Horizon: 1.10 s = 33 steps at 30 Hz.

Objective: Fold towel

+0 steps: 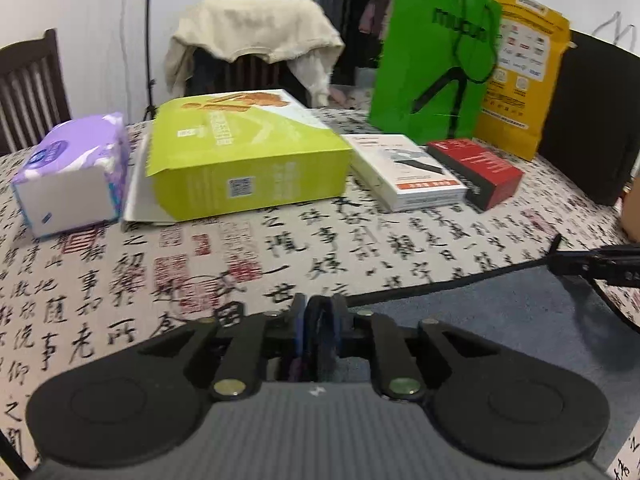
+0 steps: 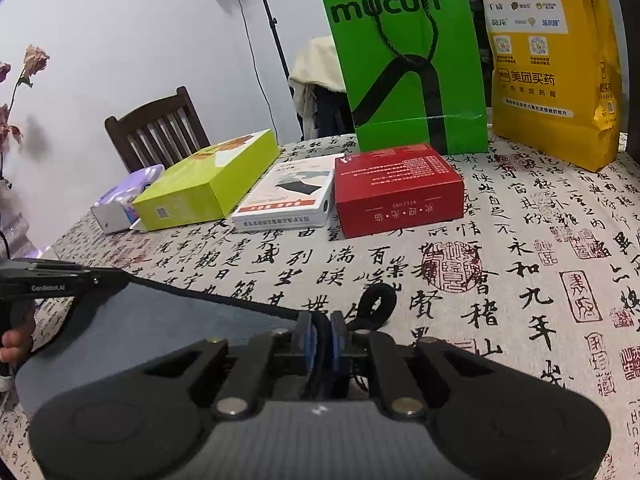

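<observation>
The towel (image 1: 500, 320) is dark grey-blue with a black hem. It hangs stretched between my two grippers above the table. My left gripper (image 1: 318, 320) is shut on one towel corner, and the cloth runs off to its right. My right gripper (image 2: 322, 332) is shut on the other corner, with the towel (image 2: 160, 320) spreading to its left. A black hanging loop (image 2: 376, 304) sticks out beside the right fingers. Each gripper shows at the edge of the other's view: the right gripper (image 1: 600, 268) and the left gripper (image 2: 60, 280).
A calligraphy-print tablecloth (image 2: 520, 260) covers the table. At the back stand a tissue pack (image 1: 72, 176), a lime box (image 1: 240, 156), a white box (image 1: 404, 172), a red box (image 2: 396, 188), a green bag (image 2: 404, 56) and a yellow bag (image 2: 552, 60). Chairs stand behind.
</observation>
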Tool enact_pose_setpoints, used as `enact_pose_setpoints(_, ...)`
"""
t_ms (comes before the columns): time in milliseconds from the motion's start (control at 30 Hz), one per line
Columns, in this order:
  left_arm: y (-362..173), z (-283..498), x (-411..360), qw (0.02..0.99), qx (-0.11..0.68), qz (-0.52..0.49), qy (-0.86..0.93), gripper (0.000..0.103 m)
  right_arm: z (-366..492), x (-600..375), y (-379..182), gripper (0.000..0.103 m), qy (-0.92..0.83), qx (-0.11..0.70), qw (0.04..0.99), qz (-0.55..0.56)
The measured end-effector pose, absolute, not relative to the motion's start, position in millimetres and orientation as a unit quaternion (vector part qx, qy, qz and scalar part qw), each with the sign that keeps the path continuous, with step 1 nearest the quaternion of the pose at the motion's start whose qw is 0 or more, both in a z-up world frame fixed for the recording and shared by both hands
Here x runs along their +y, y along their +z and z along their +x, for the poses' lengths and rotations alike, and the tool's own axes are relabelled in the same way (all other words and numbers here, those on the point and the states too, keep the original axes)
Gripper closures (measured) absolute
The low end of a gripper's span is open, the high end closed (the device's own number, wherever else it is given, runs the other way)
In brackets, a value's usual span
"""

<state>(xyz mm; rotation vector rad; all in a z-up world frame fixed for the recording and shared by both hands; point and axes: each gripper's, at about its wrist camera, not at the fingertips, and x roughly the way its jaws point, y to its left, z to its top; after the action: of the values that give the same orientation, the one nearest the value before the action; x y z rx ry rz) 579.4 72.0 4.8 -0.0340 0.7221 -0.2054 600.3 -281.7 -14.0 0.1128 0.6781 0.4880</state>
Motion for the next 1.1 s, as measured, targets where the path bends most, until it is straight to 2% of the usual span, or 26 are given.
enact_pose_setpoints(100,8.5,576.7,79.8,0.931,0.353,-0.026,-0.085,0.085,597.5,-282.5,-12.5,0.086,0.232,0.322,0.916,0.050)
enact_pose_setpoints(167,14.0,570.7,84.4,0.934,0.348,-0.028,-0.075,0.085,592.3,-282.3,-9.3,0.068,0.214,0.313,0.925,0.037)
enact_pose_setpoints(200,17.1,566.8,85.9,0.935,0.345,-0.029,-0.073,0.084,589.0,-282.7,-7.0,0.067,0.212,0.307,0.927,0.032)
enact_pose_setpoints(433,43.7,521.5,91.8,0.950,0.305,-0.029,-0.060,0.077,562.3,-289.1,16.9,0.066,0.212,0.281,0.936,0.018)
enact_pose_setpoints(567,55.4,488.2,90.9,0.959,0.278,-0.017,-0.053,0.070,536.8,-291.1,33.1,0.058,0.217,0.262,0.940,0.010)
enact_pose_setpoints(700,64.2,449.0,88.6,0.967,0.249,-0.005,-0.053,0.064,508.3,-289.4,46.8,0.057,0.223,0.246,0.943,-0.012)
enact_pose_setpoints(767,66.2,431.4,86.9,0.969,0.240,-0.001,-0.054,0.062,492.9,-288.7,53.3,0.053,0.228,0.237,0.944,-0.025)
enact_pose_setpoints(900,70.2,399.2,84.8,0.974,0.221,-0.001,-0.056,0.053,462.5,-285.3,61.6,0.050,0.229,0.220,0.947,-0.049)
enact_pose_setpoints(1100,71.3,370.0,83.3,0.974,0.219,-0.018,-0.061,0.051,416.6,-281.6,65.2,0.046,0.239,0.200,0.949,-0.059)
